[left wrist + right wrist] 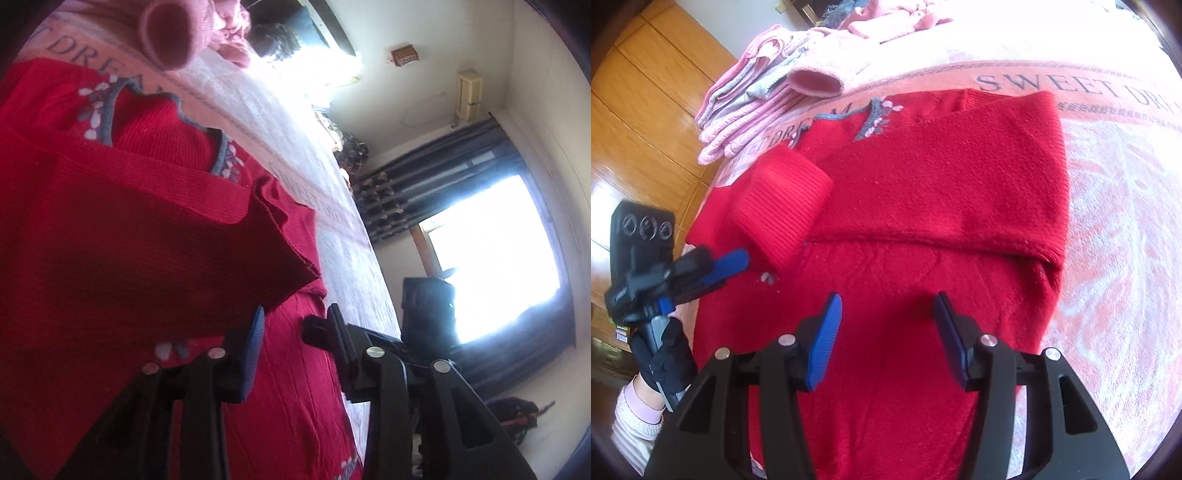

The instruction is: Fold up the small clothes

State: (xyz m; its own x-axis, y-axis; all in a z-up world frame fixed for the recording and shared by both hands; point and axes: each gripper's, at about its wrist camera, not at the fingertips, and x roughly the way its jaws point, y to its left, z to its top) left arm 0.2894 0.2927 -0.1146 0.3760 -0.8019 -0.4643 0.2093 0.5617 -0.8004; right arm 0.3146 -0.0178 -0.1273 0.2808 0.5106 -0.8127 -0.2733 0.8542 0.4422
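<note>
One red sweater [923, 192], one stack of pink clothes [764, 92], two grippers

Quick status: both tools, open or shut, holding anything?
Left tool: open, holding nothing, at the red sweater's edge.
Right tool: open, empty, above the sweater's lower body.

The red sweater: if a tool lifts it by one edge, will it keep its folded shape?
Probably not. The red sweater is soft knit and would likely droop. Its folded sleeve cuff lies loose on top, so it may slide off.
</note>
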